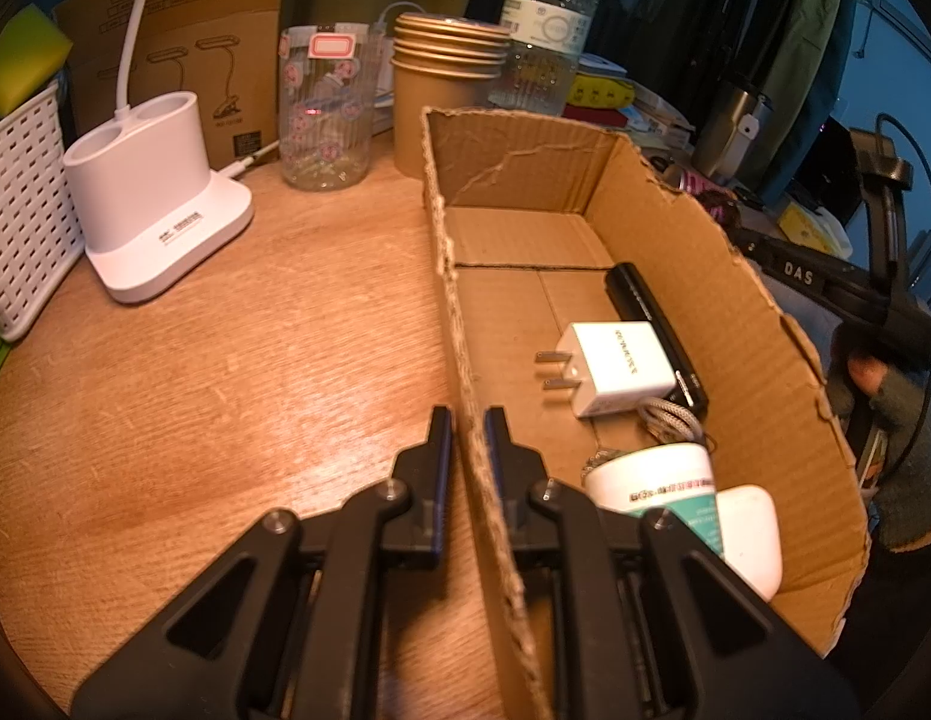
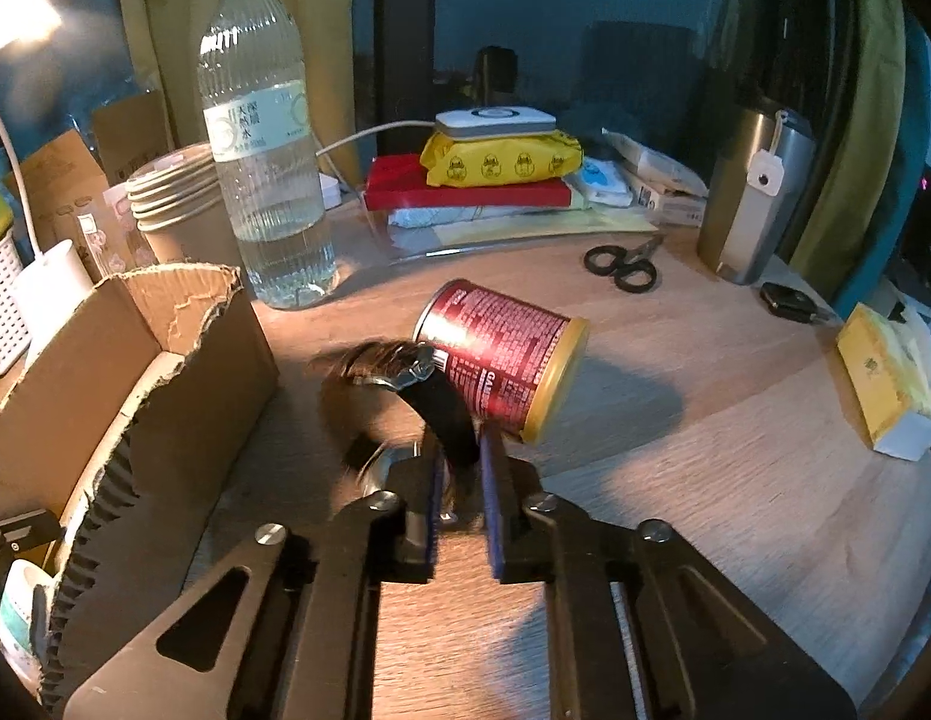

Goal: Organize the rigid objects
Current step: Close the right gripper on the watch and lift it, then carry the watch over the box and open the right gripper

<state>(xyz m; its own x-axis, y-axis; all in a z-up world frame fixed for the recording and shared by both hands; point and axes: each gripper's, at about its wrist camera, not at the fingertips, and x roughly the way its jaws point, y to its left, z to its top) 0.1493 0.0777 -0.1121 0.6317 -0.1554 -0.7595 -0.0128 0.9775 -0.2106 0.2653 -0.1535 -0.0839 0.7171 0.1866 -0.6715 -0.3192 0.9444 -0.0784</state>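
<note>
Brown corrugated cardboard is what the eye lands on: an open-topped cardboard box (image 1: pixel 675 276) sits on the wooden table (image 1: pixel 225 390), and everything else arranges itself around it. The left gripper (image 1: pixel 468 420) has its fingers pinched together on the box's near side wall, one finger outside, one inside. Inside the box lie a white plug adapter (image 1: pixel 615 369), a black power bank (image 1: pixel 651 330) against the far wall, a white jar (image 1: pixel 657 480) and a white case (image 1: pixel 753 534). Just outside the box, on its right, the right gripper (image 2: pixel 459 450) has its fingers clamped on the black strap of a wristwatch (image 2: pixel 405 372). A red can (image 2: pixel 501 360) lies tipped on its side just beyond the watch. A water bottle (image 2: pixel 261 144) stands behind the box's far corner.
</note>
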